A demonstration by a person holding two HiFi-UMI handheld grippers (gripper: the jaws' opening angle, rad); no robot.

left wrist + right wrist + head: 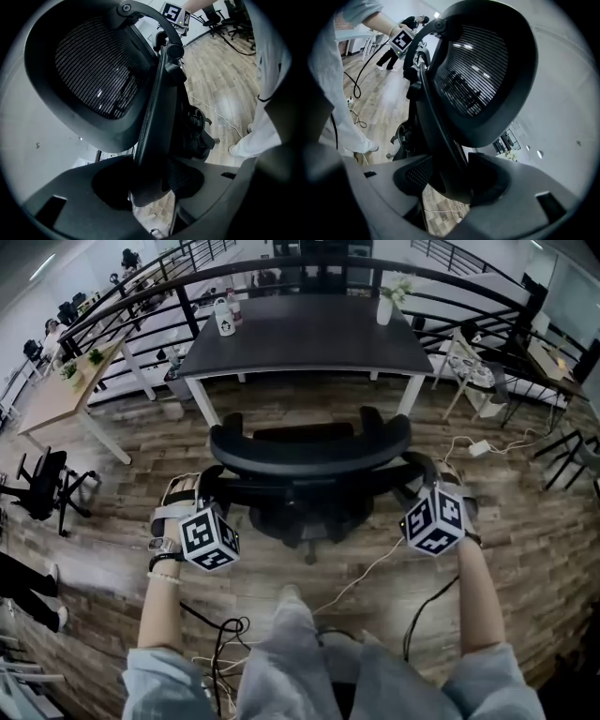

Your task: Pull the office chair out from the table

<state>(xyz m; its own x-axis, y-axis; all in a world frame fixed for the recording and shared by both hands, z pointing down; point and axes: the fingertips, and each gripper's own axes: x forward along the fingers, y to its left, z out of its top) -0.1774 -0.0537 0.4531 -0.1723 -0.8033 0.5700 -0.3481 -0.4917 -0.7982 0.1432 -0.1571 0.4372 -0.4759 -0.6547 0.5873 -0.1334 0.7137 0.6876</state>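
Note:
The black office chair (309, 454) stands on the wood floor just in front of the dark table (309, 343), its curved back toward me. At the chair's left side, my left gripper (194, 495) is shut on the edge of the back frame; in the left gripper view the frame bar (157, 117) runs down between the jaws of the left gripper (150, 185), below the mesh headrest (98, 75). My right gripper (427, 479) is shut on the right edge in the same way. The right gripper view shows the right gripper (447, 180) around the frame, under the mesh (473, 79).
A white mug (224, 319) and a vase (385, 307) stand on the table. A wooden desk (66, 390) and another black chair (42, 486) are at left. Cables (375, 568) trail over the floor near my legs (300, 652). A dark railing (141, 296) curves behind.

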